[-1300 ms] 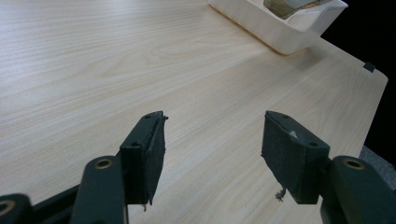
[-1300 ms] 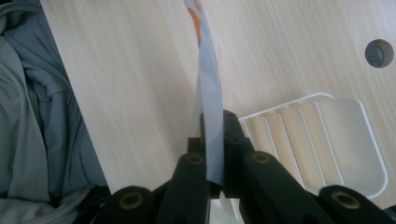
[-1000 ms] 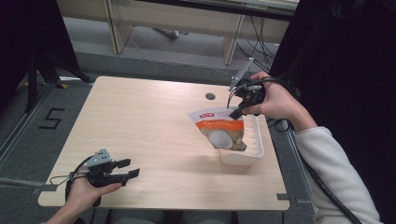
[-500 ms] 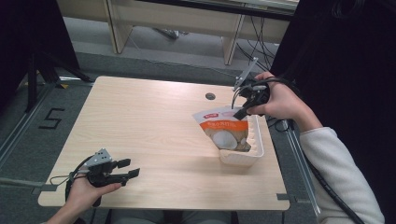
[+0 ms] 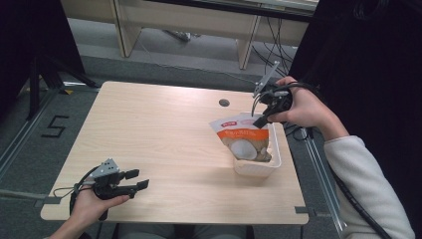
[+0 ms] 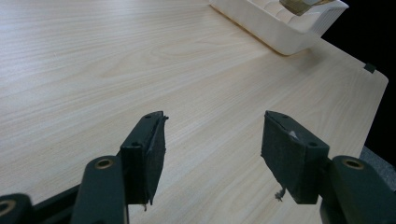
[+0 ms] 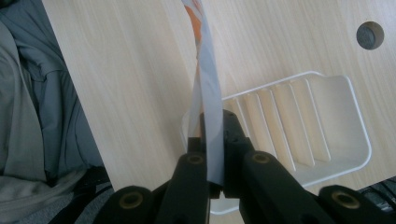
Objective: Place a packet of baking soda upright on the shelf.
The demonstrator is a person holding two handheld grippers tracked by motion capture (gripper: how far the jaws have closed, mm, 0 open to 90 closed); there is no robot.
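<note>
An orange and white snack pouch (image 5: pixel 243 142) hangs upright with its bottom inside the white plastic tray (image 5: pixel 275 164) at the table's right side. My right gripper (image 5: pixel 261 120) is shut on the pouch's top right corner. In the right gripper view the pouch (image 7: pixel 209 88) shows edge-on between the closed jaws of the right gripper (image 7: pixel 212 133), above the ribbed tray (image 7: pixel 327 126). My left gripper (image 5: pixel 139 180) rests open near the front left corner of the table, held by a hand. In the left gripper view, the left gripper (image 6: pixel 212 144) holds nothing.
The wooden table (image 5: pixel 159 129) has a round cable hole (image 5: pixel 224 102) near its back edge. Grey floor and desk legs lie beyond the table. A number 5 mark (image 5: pixel 55 126) is on the floor at the left. The tray's corner (image 6: pixel 285 28) shows far off in the left gripper view.
The right gripper has carried the pouch a little to the right and down, so its bottom sits deeper in the tray. The left gripper has stayed in place.
</note>
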